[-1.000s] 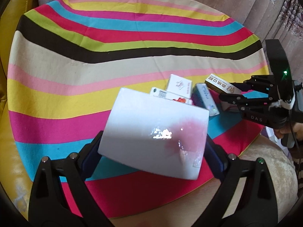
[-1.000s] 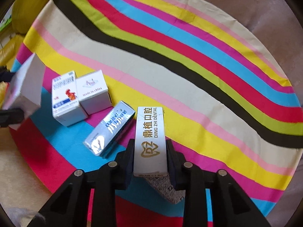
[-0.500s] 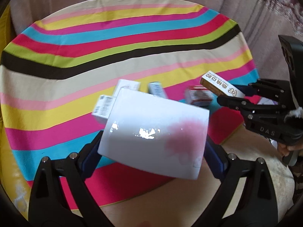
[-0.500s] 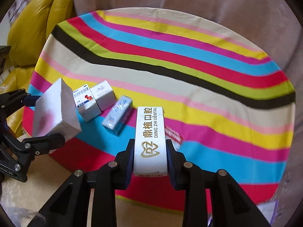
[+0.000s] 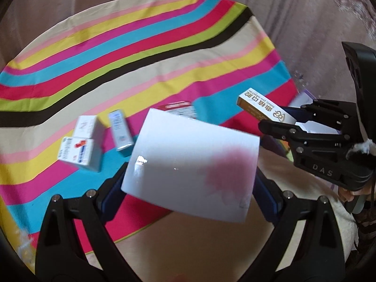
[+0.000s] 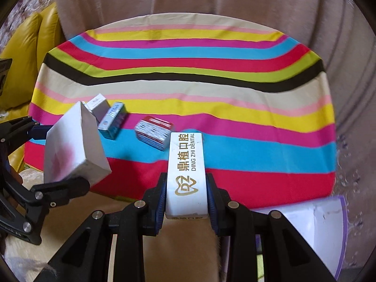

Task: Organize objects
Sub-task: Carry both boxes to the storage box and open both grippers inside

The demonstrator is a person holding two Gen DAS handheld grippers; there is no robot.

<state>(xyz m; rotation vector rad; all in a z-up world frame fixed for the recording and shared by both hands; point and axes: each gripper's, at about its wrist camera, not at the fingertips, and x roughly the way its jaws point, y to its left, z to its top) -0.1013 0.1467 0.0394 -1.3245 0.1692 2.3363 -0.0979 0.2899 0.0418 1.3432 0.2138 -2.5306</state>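
The dental box (image 6: 186, 174), a long narrow white carton with gold lettering, is clamped across its short sides in the right tongs (image 6: 185, 195), its long axis running straight out along the fingers toward the striped cloth (image 6: 211, 89) on the tabletop, clear of the cloth's near edge. The left tongs (image 5: 190, 183) are clenched on the wide white box with a pink blotch (image 5: 191, 169), held off that same near edge, toward its left end. Any setting-down lies forward: the small boxes (image 6: 112, 117) on the cloth sit nearer the left hand, the red-topped box (image 6: 154, 131) just ahead of the right.
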